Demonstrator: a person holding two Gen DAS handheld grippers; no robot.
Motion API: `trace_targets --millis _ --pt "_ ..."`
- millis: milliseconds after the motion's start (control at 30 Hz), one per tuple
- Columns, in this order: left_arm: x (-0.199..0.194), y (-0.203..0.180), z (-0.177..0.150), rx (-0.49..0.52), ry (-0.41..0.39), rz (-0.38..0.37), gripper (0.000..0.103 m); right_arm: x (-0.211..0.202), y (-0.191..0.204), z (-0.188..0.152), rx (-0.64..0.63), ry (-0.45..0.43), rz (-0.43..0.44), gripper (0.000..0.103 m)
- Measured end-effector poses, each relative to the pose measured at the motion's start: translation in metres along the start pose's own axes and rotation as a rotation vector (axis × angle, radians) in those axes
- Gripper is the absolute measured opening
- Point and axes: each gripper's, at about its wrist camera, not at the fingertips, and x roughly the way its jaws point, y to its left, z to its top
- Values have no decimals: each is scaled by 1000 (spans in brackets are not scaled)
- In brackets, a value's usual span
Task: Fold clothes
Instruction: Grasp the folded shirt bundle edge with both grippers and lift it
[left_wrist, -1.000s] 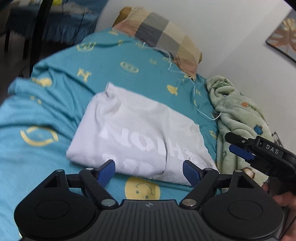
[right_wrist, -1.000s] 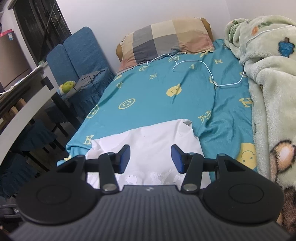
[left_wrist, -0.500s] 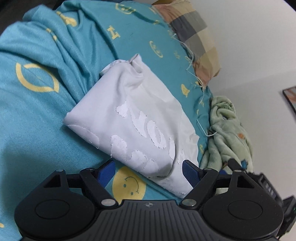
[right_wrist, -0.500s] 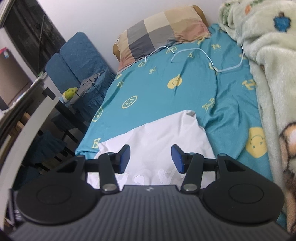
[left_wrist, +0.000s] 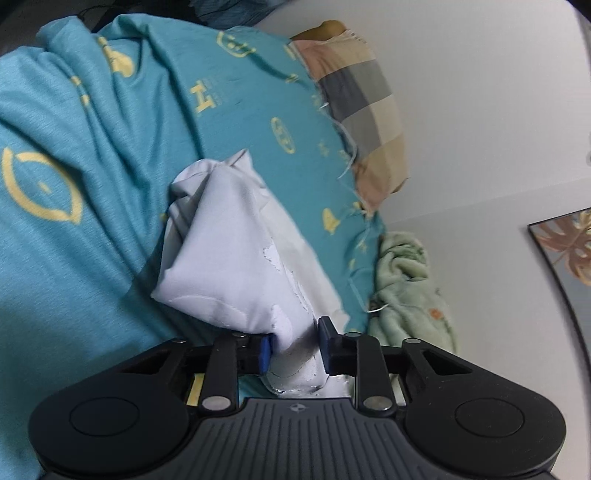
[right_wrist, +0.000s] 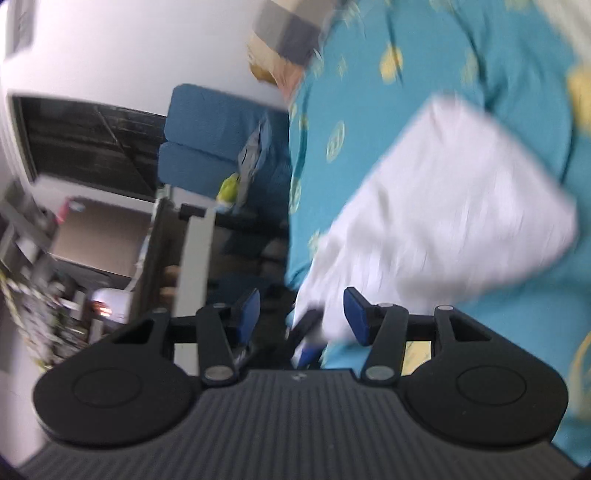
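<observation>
A folded white T-shirt (left_wrist: 229, 258) with cracked white print lies on the teal bedsheet (left_wrist: 74, 258). My left gripper (left_wrist: 293, 343) is shut on the shirt's near edge, which bunches up between the blue pads. In the blurred right wrist view the same shirt (right_wrist: 443, 206) lies ahead, tilted. My right gripper (right_wrist: 301, 314) is open, its jaws apart at the shirt's near corner. The left gripper's tip (right_wrist: 306, 332) shows between them.
A checked pillow (left_wrist: 362, 107) lies at the head of the bed by the white wall. A green fleece blanket (left_wrist: 406, 288) is bunched along the wall side. Blue chairs (right_wrist: 207, 136) and a table (right_wrist: 195, 254) stand beside the bed.
My left gripper has closed on the shirt's near edge and rolled sideways, bunching the cloth. My right gripper has swung and tilted hard, staying open; its view is blurred.
</observation>
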Motion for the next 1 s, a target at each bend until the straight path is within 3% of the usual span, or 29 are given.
trace_targets --millis 200,500,667,733,800,1000 --pt "6 0 9 -33 -4 -80 24 41 -45 -9 270 68 -22 62" --pt "14 12 14 -121 50 -91 44 40 -89 -9 463 -99 -91 62" --pt "15 19 12 -170 72 -64 47 24 -98 -9 482 -211 -157 62" --pt "19 25 11 -206 86 -52 58 19 -97 -8 473 -248 -151 62" --pt "24 32 9 -244 109 -36 63 18 -93 -7 440 -259 -131 62" --pt "31 46 7 -310 108 -42 61 15 -69 0 267 -279 -98 39"
